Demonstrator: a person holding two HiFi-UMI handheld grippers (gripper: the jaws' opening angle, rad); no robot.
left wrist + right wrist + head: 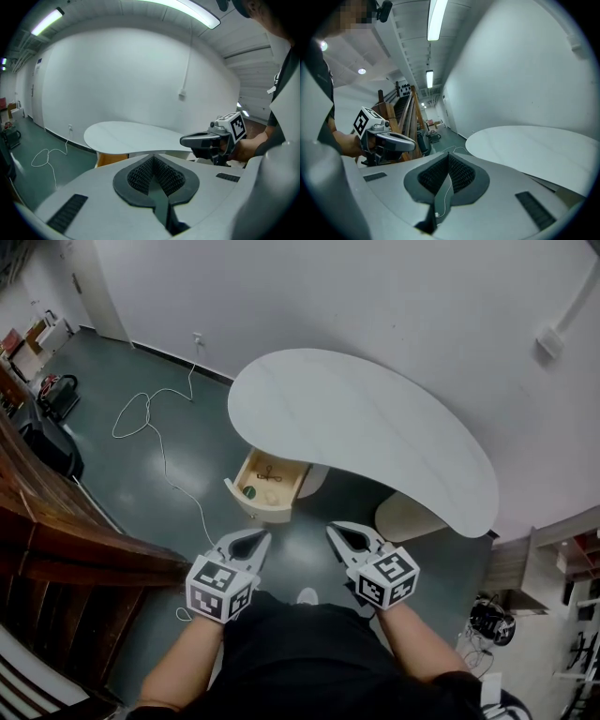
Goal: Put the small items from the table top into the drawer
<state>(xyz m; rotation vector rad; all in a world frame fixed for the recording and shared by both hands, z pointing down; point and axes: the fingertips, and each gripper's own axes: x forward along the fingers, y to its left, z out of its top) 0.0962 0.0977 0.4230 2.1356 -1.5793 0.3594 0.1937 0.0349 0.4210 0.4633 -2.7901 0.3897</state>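
Both forearms reach forward from the person's body, holding the left gripper (251, 542) and the right gripper (345, 538) side by side, tilted slightly downward toward the white table (356, 418) and well short of it. Each gripper's jaws are pressed together with nothing between them. The small items (268, 474) lie inside the open wooden drawer (265, 509) under the table's near edge.

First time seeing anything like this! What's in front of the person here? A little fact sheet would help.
Table: white curved top, no small items visible on it
Drawer: wooden, open under the table edge
In drawer: green round item, dark item
Left gripper: jaws together, empty, short of the drawer
Right gripper: jaws together, empty
Floor: white cable lying loose
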